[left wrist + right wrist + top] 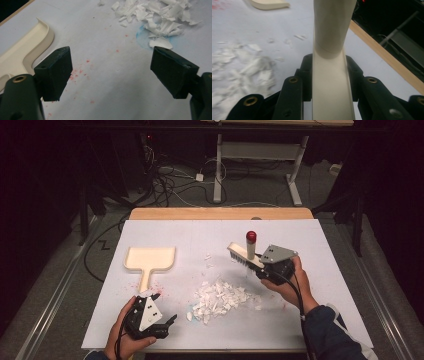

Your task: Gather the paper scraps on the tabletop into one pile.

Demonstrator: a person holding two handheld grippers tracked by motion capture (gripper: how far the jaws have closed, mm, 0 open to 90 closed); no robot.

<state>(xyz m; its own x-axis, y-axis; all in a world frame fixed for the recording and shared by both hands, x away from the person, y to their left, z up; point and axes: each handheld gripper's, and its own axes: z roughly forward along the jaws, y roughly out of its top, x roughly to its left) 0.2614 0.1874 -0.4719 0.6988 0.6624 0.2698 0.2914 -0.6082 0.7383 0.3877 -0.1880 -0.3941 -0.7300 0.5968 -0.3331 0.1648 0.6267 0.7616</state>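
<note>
white sheet-covered table, wooden edge showing along the far side. heap of torn white paper scraps near table centre, slightly toward the near edge; a few stray bits lie at its 12 o'clock. cream plastic dustpan lies flat at the heap's 10 o'clock, handle pointing toward the person. faint red specks on the sheet just beside the dustpan handle.

left gripper held low at the heap's 8 o'clock, near the front edge; jaws spread wide, nothing between them, only bare sheet.

right gripper at the heap's 2 o'clock, jaws clamped on the cream handle of a hand brush; bristles down, at or just above the sheet. a red-capped cylinder stands upright beside the brush head.
</note>
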